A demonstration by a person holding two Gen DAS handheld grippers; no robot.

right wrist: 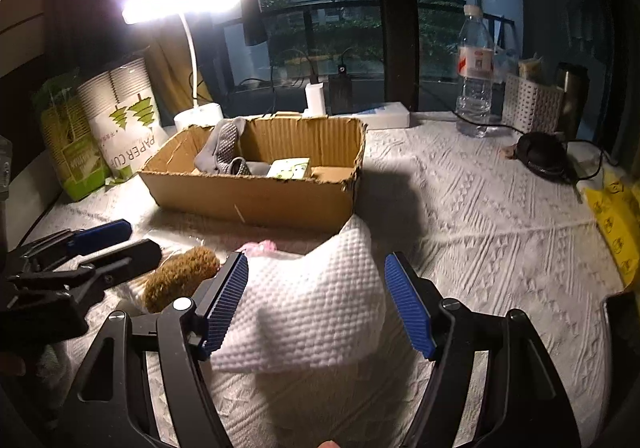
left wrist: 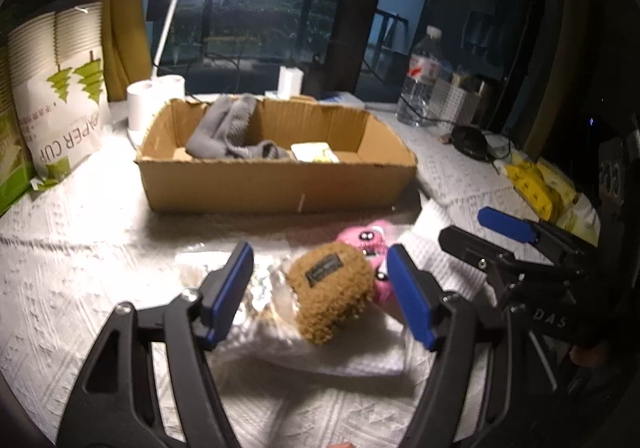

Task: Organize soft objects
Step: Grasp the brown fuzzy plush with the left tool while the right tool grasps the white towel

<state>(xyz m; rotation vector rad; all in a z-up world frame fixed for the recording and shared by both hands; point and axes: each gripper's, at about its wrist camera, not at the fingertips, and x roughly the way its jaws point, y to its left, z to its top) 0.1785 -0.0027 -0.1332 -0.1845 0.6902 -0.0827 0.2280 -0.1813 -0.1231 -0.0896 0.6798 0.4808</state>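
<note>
Blue ribbed pads line both our tongs. Our left gripper stands wide, holding nothing, its fingers either side of a brown fuzzy pouch that lies on a clear crinkled wrapper. Just behind the pouch, touching it, we see a pink plush toy with little black eyes. Our right gripper is spread wide too, straddling a white quilted cloth bunched on the table; the pads do not press it.

Only the left wrist view gives us the toy's face and the label on the pouch; from the right wrist view the toy is just a pink sliver behind the cloth, and the pouch shows as a brown tuft beside the left gripper. The left view in turn catches the right gripper from the side.

Beyond these sits an open cardboard box on the white textured tablecloth, holding grey socks and a small pale green packet. Left of the box stand paper cup sleeves; behind it a lit desk lamp. The right view shows more clearly a water bottle, a white perforated basket and a yellow bag.
</note>
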